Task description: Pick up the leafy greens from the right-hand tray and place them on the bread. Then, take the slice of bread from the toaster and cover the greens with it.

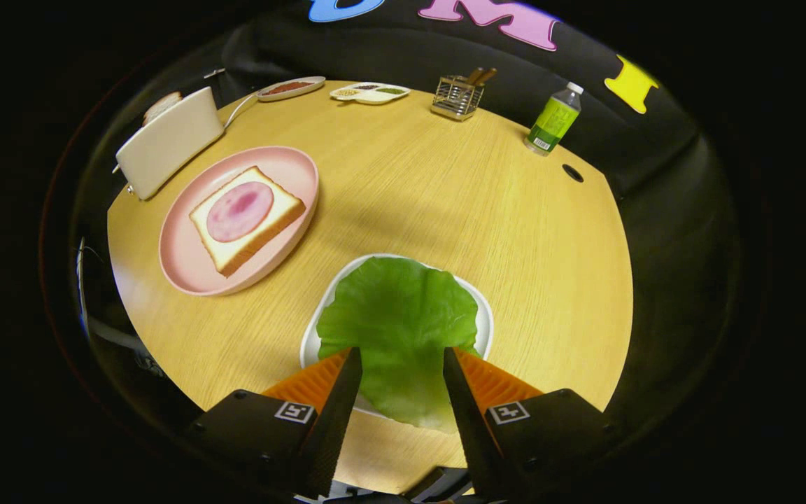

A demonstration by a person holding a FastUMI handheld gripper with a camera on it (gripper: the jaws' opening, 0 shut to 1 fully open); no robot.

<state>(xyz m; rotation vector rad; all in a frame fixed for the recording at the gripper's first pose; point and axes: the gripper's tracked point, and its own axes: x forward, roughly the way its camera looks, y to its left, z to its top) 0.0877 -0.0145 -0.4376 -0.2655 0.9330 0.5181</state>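
Toaster (pixel 168 140): a smooth, pale, boxy shell with rounded corners at the left of the wooden table (pixel 445 196); its cord runs off behind it.
Toaster bread (pixel 161 106): one slice standing upright in the slot, only its top edge showing; probably light and stiff, best taken by that exposed edge.
Pink plate (pixel 186 269): round and matte with a shallow rim, just beside the toaster.
Bread on plate (pixel 245 218): a square, thick slice with a brown crust, lying flat, with a round pink slice of meat (pixel 239 211) on top.
Far dishes: an oval dish (pixel 291 87) with something red in it and a divided white dish (pixel 370 92), small and well beyond the plate.
Leafy greens (pixel 396 322): one broad green leaf with a wavy edge and faint veins, spread over the white tray (pixel 485 323), between and just ahead of the fingers. It looks thin, limp and very light, so it is likely to fold or droop; a pinch at the near edge, where it overhangs the tray, seems the best hold.
Gripper (pixel 401 367): fingers apart, straddling the near part of the leaf, not yet closed on it.
Wire holder (pixel 457 98): a metal mesh box with wooden handles sticking out.
Bottle (pixel 553 120): clear plastic with a green label and a white cap, upright at the far right.
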